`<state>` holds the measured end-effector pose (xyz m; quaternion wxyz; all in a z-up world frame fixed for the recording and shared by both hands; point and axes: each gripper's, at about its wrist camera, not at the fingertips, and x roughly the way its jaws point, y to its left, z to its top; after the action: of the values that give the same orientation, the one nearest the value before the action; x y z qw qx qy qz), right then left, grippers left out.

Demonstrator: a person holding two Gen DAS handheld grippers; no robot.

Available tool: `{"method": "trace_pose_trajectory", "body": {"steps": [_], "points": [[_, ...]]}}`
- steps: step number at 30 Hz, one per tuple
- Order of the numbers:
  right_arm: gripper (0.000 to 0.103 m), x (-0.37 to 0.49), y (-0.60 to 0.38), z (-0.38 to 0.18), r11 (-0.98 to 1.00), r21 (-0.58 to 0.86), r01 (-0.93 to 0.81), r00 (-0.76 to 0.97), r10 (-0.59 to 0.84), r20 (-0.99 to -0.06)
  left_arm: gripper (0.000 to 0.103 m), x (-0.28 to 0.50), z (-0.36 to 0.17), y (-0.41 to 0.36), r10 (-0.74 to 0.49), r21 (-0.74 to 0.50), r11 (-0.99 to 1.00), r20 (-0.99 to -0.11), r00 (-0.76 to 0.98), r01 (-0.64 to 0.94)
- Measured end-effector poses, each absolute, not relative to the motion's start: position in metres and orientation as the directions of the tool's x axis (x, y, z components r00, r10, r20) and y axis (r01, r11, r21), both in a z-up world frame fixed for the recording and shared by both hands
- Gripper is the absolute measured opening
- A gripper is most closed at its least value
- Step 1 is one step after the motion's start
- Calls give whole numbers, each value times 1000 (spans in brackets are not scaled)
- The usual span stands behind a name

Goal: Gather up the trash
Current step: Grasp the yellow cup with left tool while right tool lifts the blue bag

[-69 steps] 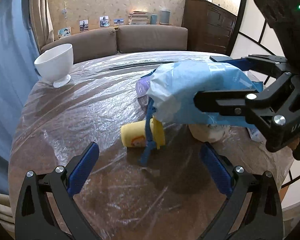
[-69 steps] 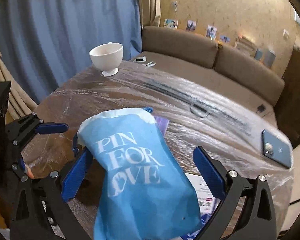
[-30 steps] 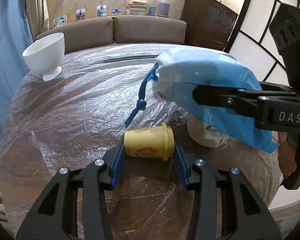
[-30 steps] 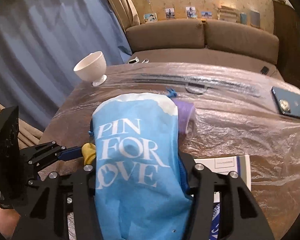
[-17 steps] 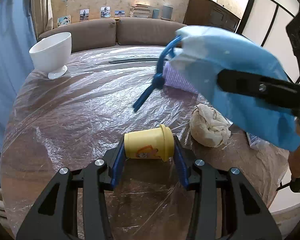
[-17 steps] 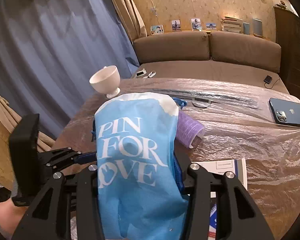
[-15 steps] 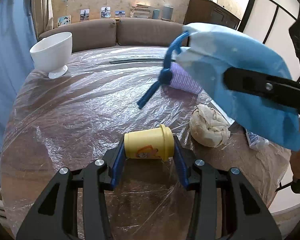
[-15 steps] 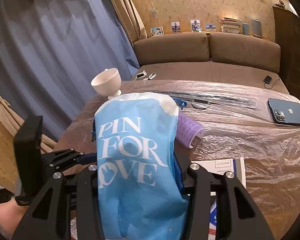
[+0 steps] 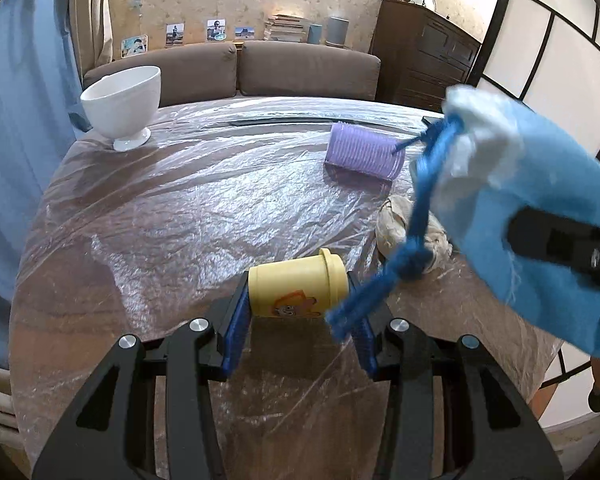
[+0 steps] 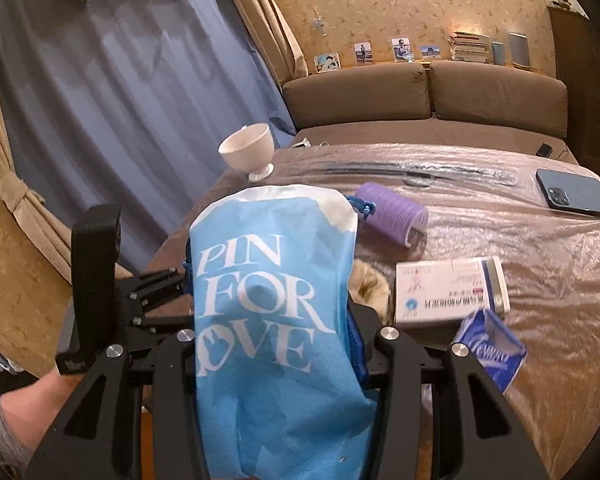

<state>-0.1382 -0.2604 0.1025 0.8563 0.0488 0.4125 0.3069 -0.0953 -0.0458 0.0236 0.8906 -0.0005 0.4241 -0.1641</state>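
A round table (image 9: 147, 216) draped in crinkled clear plastic film is filling both views; behind it a brown sofa (image 9: 235, 68) is running along a patterned wall with small photos and stacked books on its ledge, a blue curtain (image 10: 99, 92) is hanging at the left, and a dark wooden cabinet (image 9: 424, 60) is standing at the far right.

A white footed bowl (image 9: 121, 98) is sitting at the far left of the table. A purple ribbed roller (image 9: 362, 152) is lying on its side toward the far right, and a crumpled beige wad (image 9: 396, 224) is lying nearer, just beside the right fingertip of the left gripper (image 9: 297, 292). That gripper's blue pads are clamped on a yellow lidded cup (image 9: 295, 286), which is lying on its side on the film near the table's near edge.

The right gripper (image 10: 273, 344) is pinching a blue drawstring bag (image 10: 267, 304) printed with white lettering; the bag is filling the gap between the fingers and hiding most of the table ahead of them. In the left wrist view the bag's mouth is hanging in the air at the right, motion-blurred, and its blue cord (image 9: 414, 248) is dangling across the cup's lid end and the wad.

Only the right wrist view is showing a white medicine box (image 10: 450, 290), a torn blue-and-white packet (image 10: 490, 350) just near of it, and a dark smartphone (image 10: 574, 196) at the far right. It is also showing the left gripper from the side, with the cup hidden behind the bag.
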Motion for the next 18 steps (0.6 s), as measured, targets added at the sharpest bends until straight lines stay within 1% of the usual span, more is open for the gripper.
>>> {"method": "trace_pose_trajectory", "body": {"steps": [2, 6, 10, 18], "points": [[45, -144, -260, 100, 811, 325, -486, 472, 556, -684, 46, -99, 23, -45, -291, -139, 947, -753, 590, 289], [45, -155, -269, 92, 813, 356, -461, 460, 562, -687, 46, -107, 23, -40, -297, -151, 948, -742, 601, 282], [45, -166, -275, 86, 827, 354, -436, 465, 544, -699, 46, -116, 22, -38, -286, -145, 952, -741, 608, 271], [45, -191, -278, 82, 861, 267, -433, 495, 474, -728, 46, -137, 27, -45, -279, -121, 951, -734, 619, 285]]}}
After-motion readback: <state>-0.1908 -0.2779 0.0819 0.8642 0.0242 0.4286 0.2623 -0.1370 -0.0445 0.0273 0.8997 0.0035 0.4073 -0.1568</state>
